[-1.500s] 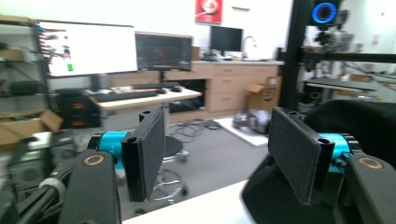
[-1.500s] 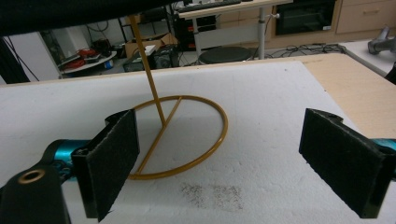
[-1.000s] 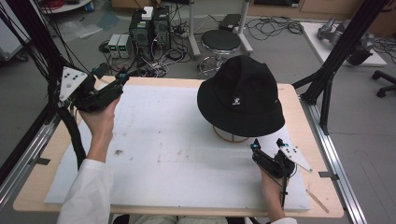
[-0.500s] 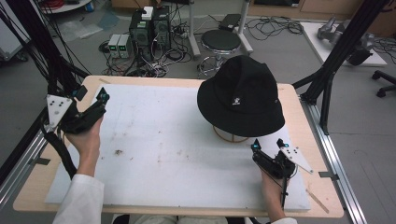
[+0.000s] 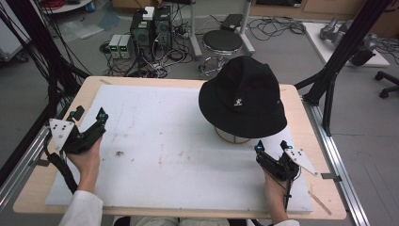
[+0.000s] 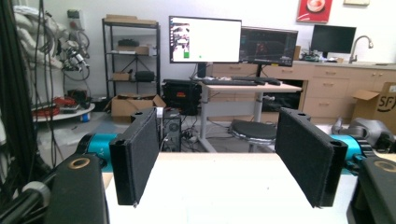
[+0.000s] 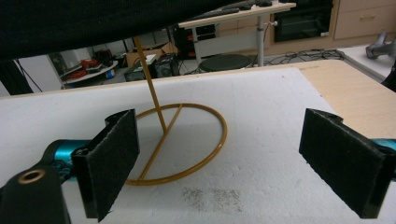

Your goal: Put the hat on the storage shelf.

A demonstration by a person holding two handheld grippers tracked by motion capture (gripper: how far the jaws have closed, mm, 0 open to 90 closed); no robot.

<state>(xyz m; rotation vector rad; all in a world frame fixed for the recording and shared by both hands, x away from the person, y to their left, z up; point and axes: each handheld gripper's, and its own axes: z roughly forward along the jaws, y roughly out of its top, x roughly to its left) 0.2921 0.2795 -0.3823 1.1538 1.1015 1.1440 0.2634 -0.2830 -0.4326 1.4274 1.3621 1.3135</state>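
A black bucket hat (image 5: 242,96) with a small white logo sits on a gold wire stand (image 5: 229,138) at the back right of the white sheet. My right gripper (image 5: 271,146) rests open just in front of the stand, empty. In the right gripper view the stand's ring (image 7: 212,154) and upright rod (image 7: 149,79) lie ahead between the open pads (image 7: 112,163), under the hat brim (image 7: 93,23). My left gripper (image 5: 89,113) is held open at the table's left edge, empty, and in the left gripper view its pads (image 6: 135,154) stand wide apart over the sheet.
A white foam sheet (image 5: 164,141) with a few dark smudges covers the wooden table (image 5: 301,108). Black frame posts (image 5: 336,61) stand at both sides. Beyond the far edge are a stool (image 5: 223,41), computer boxes (image 5: 146,28) and cables.
My left gripper has moved from the back left corner toward the person, along the left edge. The right gripper and the hat have stayed put.
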